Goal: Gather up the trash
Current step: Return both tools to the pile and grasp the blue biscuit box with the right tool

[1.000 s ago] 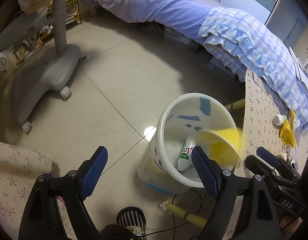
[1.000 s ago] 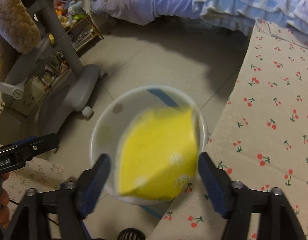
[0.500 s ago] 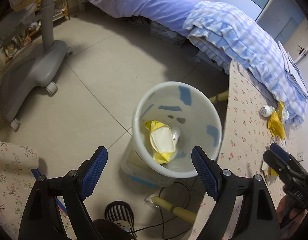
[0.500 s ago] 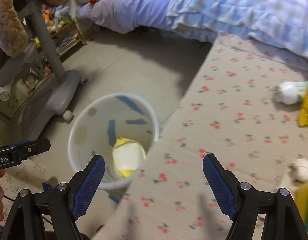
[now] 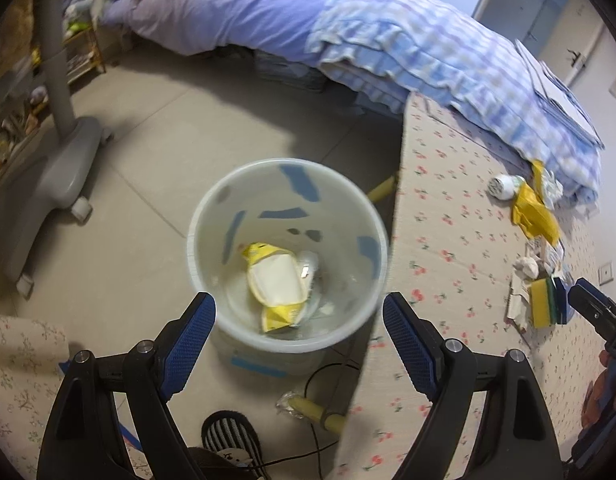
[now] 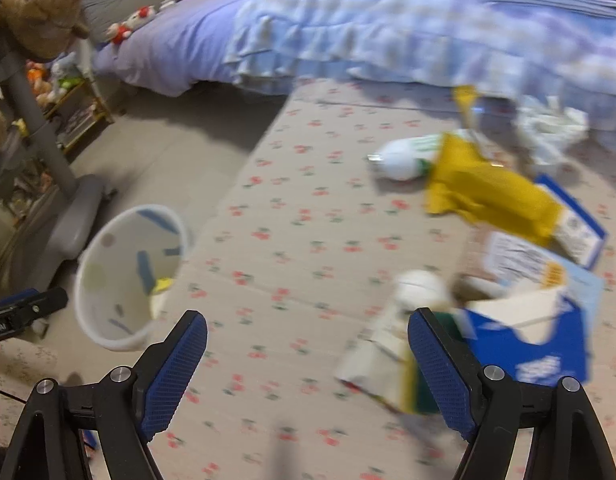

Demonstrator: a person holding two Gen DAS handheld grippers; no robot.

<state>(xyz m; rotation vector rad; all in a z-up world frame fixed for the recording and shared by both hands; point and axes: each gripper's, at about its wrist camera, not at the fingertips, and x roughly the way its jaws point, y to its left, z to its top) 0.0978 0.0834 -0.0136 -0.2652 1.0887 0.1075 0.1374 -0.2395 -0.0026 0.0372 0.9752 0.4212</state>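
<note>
The white trash bin (image 5: 196, 240) with blue patches stands on the floor beside the cherry-print table (image 5: 448, 240). A yellow wrapper (image 5: 276, 280) lies at its bottom. My left gripper (image 5: 300, 344) hovers open and empty over the bin's near rim. My right gripper (image 6: 308, 360) is open and empty above the table (image 6: 300, 220), with the bin (image 6: 82, 280) to its left. On the table lie a white bottle (image 6: 404, 158), a yellow bag (image 6: 488, 196), a crumpled tissue (image 6: 552, 128), a blue box (image 6: 540, 340) and a yellow-green sponge (image 6: 416, 384) by its right finger.
A grey wheeled chair base (image 5: 64, 176) stands left of the bin. The bed with its blue checked blanket (image 5: 428, 52) runs along the far side of the table. A black cable (image 5: 328, 376), a yellow table leg (image 5: 312, 408) and a striped slipper (image 5: 232, 436) lie below the bin.
The yellow wrapper dropped from between the right fingers into the bin. The right gripper then swung right over the table toward the trash pile. The left gripper drifted toward the table.
</note>
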